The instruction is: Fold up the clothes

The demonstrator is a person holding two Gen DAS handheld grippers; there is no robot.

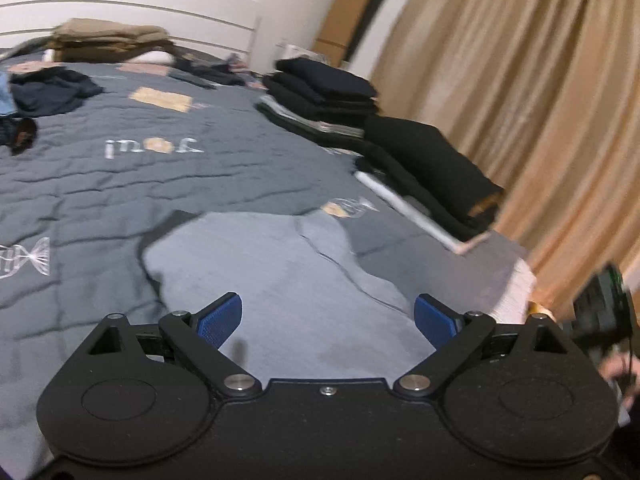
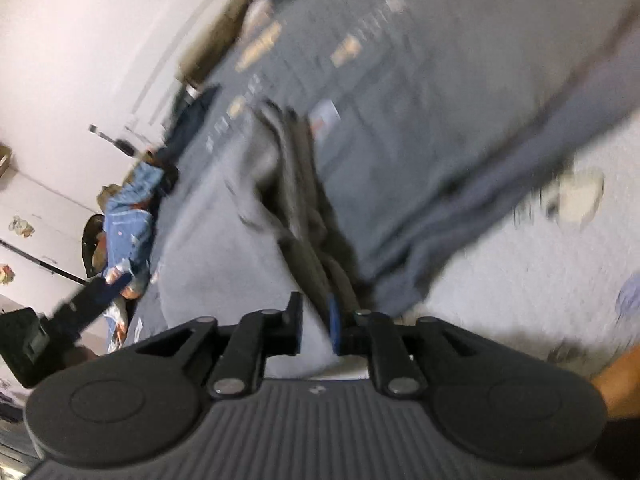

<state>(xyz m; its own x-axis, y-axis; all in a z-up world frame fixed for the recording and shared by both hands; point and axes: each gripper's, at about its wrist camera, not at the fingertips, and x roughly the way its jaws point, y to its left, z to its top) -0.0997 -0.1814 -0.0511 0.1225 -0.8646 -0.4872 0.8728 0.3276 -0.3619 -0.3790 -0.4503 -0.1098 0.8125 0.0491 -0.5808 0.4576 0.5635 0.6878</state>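
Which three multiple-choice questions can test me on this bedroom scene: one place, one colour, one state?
1. Where is the stack of folded black clothes?
A) on the floor
B) on the bed, near the curtain
C) on a chair

2. What colour is the curtain?
A) beige
B) green
C) red

3. How do the jaws of the left gripper stand?
A) shut on a sock
B) shut, empty
C) wide open above the grey garment

Answers: B, it rests at the bed's edge; A, its folds look beige; C, the blue pads stand far apart.
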